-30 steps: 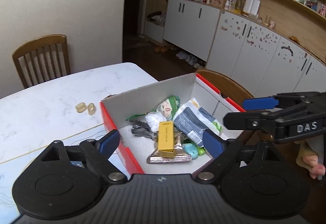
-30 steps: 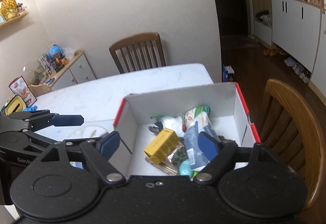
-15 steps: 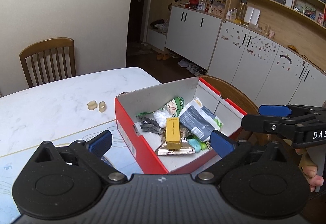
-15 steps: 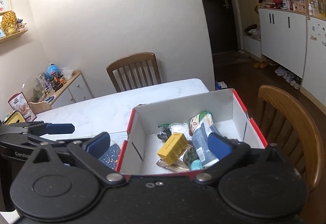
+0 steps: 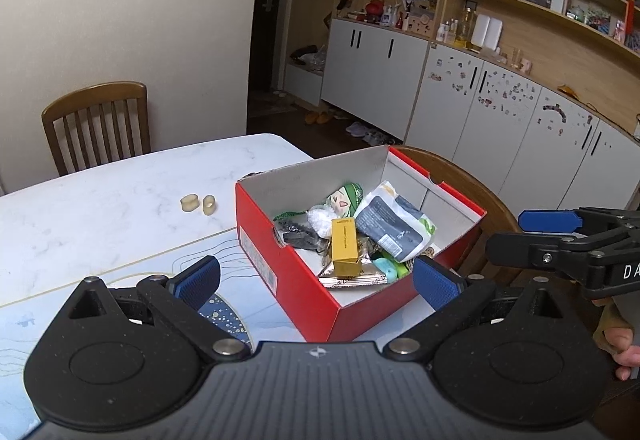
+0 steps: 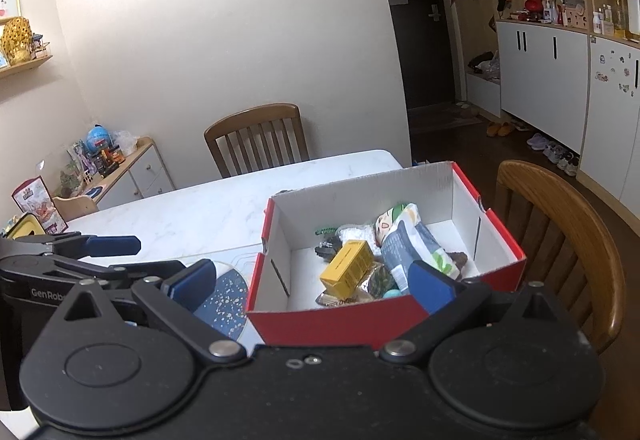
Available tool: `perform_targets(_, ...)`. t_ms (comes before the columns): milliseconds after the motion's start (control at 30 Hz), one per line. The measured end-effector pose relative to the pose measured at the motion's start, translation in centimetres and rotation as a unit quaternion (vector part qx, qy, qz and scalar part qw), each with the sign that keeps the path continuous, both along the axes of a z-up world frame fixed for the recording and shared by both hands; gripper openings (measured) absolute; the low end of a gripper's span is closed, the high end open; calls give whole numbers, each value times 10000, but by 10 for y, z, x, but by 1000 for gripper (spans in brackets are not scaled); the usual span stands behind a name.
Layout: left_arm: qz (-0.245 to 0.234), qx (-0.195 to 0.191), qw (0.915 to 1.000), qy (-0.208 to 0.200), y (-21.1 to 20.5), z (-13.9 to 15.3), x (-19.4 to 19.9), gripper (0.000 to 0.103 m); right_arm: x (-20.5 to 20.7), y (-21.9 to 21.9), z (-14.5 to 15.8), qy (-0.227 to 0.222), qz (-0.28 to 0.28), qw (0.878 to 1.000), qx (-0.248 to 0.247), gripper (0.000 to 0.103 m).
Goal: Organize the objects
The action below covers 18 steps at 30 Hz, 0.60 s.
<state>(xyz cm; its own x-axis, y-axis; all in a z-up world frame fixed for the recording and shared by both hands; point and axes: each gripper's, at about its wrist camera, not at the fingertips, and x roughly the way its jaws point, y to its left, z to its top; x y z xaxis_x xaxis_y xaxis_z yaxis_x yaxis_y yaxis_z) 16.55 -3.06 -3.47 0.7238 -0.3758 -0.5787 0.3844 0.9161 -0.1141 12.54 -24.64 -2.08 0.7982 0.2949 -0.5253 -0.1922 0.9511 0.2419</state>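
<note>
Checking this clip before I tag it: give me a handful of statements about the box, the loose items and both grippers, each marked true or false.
1. The red box holds a yellow carton. True.
2. The left gripper is clamped on the yellow carton. False: its jaws stand wide apart and hold nothing.
3. Two small beige rings lie on the white table outside the box. True.
4. The box is closed with a lid. False: it is open on top, contents showing.
5. The right gripper is empty. True.
</note>
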Motion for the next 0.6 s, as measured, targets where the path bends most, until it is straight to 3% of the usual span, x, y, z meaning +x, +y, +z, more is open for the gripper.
perform_targets(600, -178, 82, 9998, -3, 8, -5, -8, 103, -21, 16, -5, 68, -224, 9997, -67, 102)
